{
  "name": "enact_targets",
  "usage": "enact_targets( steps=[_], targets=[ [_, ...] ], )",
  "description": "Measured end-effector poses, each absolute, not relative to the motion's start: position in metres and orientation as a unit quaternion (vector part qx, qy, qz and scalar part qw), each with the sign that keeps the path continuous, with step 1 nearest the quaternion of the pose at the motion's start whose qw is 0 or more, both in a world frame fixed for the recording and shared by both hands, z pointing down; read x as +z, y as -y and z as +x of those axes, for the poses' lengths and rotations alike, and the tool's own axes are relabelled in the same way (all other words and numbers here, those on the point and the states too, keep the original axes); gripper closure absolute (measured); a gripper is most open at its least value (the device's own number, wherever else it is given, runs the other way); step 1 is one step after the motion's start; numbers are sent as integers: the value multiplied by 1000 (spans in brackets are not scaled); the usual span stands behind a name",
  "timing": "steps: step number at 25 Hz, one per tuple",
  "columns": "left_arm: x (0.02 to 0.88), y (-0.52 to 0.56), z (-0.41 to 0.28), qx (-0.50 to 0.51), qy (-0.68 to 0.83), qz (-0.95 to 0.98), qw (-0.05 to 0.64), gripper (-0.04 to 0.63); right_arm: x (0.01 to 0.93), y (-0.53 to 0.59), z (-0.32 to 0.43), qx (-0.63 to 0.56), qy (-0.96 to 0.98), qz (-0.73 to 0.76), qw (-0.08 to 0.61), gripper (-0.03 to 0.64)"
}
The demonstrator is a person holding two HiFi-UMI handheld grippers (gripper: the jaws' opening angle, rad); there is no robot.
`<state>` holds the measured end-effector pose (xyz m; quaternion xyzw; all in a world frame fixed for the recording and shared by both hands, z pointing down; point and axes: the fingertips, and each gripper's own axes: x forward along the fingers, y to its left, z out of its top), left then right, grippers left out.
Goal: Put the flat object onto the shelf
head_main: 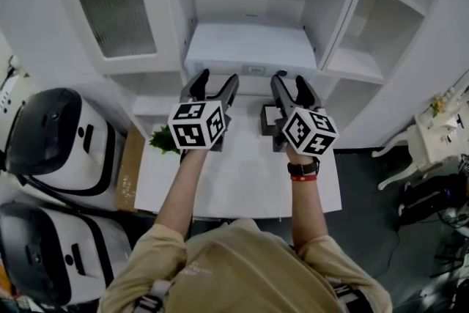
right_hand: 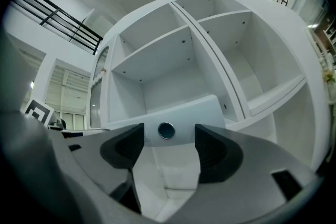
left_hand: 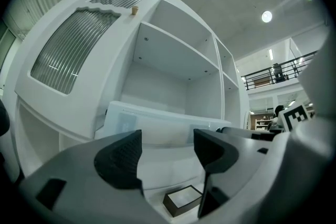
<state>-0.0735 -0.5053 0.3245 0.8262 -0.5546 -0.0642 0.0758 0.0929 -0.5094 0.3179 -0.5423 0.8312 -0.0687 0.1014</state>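
The flat object (head_main: 249,48) is a wide white slab with a small round knob on its front edge. It lies on the lower middle shelf of the white cupboard (head_main: 344,26). It also shows in the left gripper view as a flat object (left_hand: 157,122) and in the right gripper view as a flat object (right_hand: 181,112). My left gripper (head_main: 218,77) (left_hand: 167,152) hangs just in front of its left half, open and empty. In front of the right half my right gripper (head_main: 290,81) (right_hand: 164,147) is likewise open, nothing between its jaws, the knob in line with the gap.
A small dark box with a white top (head_main: 268,116) (left_hand: 182,199) stands on the white table (head_main: 242,179) under the grippers. A green leafy thing (head_main: 163,139) lies at the table's left edge. A ribbed-glass cupboard door (head_main: 117,11) stands left. White and black machines (head_main: 51,135) sit on the floor left, a white chair (head_main: 421,139) right.
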Motion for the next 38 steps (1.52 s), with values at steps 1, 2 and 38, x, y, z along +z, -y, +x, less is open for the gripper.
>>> enact_targets(
  steps=[1, 2, 38],
  targets=[
    [325, 507, -74, -64, 554, 827, 76, 272, 318, 512, 93, -69, -831, -542, 102, 300],
    [325, 509, -74, -64, 553, 827, 76, 272, 318, 514, 93, -70, -831, -542, 102, 299],
    [324, 556, -75, -75, 545, 831, 77, 293, 318, 563, 95, -68, -827, -550, 96, 305]
  ],
)
